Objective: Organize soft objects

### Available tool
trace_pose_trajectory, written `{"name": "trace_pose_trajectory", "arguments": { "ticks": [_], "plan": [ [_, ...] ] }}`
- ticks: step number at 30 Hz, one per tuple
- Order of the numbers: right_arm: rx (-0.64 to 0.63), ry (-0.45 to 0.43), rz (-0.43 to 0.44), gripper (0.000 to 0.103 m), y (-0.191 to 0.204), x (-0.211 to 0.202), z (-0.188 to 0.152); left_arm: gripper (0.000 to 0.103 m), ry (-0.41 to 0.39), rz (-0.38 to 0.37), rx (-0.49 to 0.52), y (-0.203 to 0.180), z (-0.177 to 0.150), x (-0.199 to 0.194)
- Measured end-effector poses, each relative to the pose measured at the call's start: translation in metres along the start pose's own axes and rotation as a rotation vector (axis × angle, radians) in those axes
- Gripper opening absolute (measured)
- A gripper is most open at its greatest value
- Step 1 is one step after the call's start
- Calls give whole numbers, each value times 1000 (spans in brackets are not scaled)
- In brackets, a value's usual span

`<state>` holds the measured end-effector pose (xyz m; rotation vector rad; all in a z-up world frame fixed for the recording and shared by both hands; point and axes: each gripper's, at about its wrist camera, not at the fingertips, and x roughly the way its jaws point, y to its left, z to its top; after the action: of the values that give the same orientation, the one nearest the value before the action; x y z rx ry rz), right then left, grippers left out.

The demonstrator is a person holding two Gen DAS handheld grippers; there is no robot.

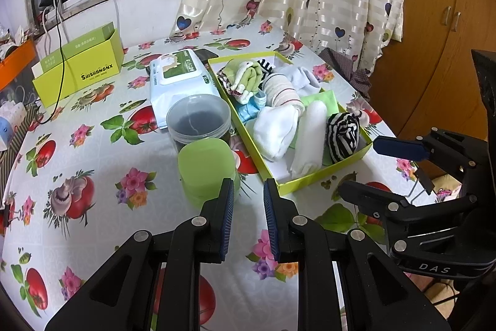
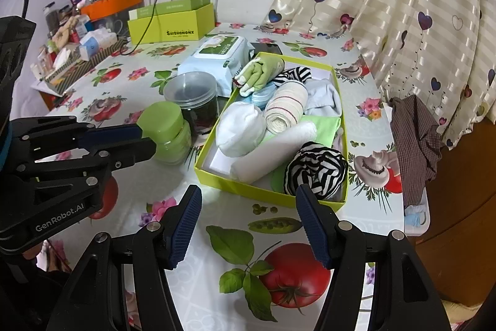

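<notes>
Sat on the table [image 2: 356,216], toward its right edge: lime-green tray [image 1: 245,141] packed with rolled socks. Held a black-and-white striped bundle [image 2: 316,169] at the near right corner, a white roll [image 2: 276,151] just beside it, a white sock ball [image 2: 238,129], a cream striped roll [image 2: 285,107], a green pair [image 2: 260,72] at the far end. Stood just left of the tray: green-lidded jar [image 1: 206,166], clear tub [image 1: 198,120], wipes pack [image 1: 178,79]. Hovered empty over the tablecloth: left gripper [image 1: 248,191], fingers narrowly apart; right gripper [image 2: 248,197], fingers wide apart.
</notes>
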<state>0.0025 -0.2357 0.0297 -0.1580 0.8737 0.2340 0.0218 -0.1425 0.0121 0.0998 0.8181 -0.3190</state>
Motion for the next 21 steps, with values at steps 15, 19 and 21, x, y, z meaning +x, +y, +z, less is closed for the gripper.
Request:
{"name": "trace_pose_trajectory", "arguments": {
  "ticks": [15, 19, 21],
  "plan": [
    [-1, -3, -1, 64, 1, 0, 1, 21, 4, 0, 2, 1, -1, 2],
    [0, -1, -1, 64, 2, -1, 1, 21, 6, 1, 4, 1, -2, 1],
    [1, -1, -2, 64, 2, -1, 1, 21, 7, -4, 4, 2, -1, 3]
  ]
}}
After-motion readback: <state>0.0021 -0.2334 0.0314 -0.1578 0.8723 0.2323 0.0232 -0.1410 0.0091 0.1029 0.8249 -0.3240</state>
